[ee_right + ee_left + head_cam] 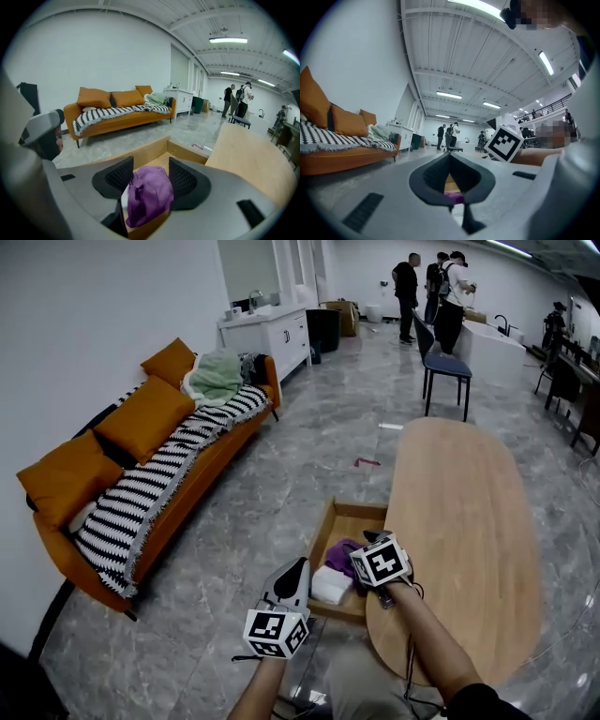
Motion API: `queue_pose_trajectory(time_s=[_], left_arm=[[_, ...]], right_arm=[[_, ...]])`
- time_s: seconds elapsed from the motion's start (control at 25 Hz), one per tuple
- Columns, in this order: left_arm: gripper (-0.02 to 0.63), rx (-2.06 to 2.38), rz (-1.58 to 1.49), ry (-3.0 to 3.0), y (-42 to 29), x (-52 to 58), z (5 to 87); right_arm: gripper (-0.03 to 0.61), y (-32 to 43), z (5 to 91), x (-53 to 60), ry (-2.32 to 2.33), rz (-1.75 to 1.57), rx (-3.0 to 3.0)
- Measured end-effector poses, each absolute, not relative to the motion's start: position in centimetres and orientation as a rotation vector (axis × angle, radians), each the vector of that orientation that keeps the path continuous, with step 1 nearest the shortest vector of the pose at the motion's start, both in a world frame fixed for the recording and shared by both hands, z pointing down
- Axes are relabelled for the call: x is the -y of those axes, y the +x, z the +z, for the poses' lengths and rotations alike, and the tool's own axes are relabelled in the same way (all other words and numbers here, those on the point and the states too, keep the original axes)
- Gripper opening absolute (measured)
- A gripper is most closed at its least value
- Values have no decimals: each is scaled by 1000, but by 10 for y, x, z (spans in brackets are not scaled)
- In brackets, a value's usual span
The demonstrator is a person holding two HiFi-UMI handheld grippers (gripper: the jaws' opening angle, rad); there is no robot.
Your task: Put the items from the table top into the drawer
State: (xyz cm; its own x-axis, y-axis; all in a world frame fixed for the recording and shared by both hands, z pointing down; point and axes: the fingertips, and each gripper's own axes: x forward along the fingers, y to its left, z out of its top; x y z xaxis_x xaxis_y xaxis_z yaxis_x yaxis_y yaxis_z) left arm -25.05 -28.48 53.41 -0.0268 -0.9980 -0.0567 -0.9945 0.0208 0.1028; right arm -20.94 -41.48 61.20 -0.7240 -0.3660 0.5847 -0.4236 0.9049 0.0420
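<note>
Purple cloth lies between spread jaws of the right gripper; left gripper jaws pressed together.

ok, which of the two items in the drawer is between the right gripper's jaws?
The purple cloth; the white one lies beside it, nearer the person.

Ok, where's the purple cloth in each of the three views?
Head view: the purple cloth lies in the open drawer, left of the table.
Left gripper view: only a purple sliver, low in the gap of the left gripper.
Right gripper view: lower centre, between the parted jaws of the right gripper.
Shared landmark: the orange sofa.
</note>
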Motion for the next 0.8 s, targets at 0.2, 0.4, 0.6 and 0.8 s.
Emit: queue_pose_trajectory(time_s=[0.2, 0.4, 0.6, 0.8], left_arm=[[5, 2221, -178, 2163, -248, 285, 537], [5, 2219, -185, 2167, -248, 283, 535], [5, 2219, -176, 2167, -250, 280, 533], [5, 2202, -195, 2195, -249, 271, 524]], right_arm=[[247, -208, 611, 415, 556, 157, 2471], [247, -208, 610, 413, 543, 167, 2478], [245, -207, 607, 414, 547, 144, 2497], [184, -207, 600, 413, 579, 135, 2528]])
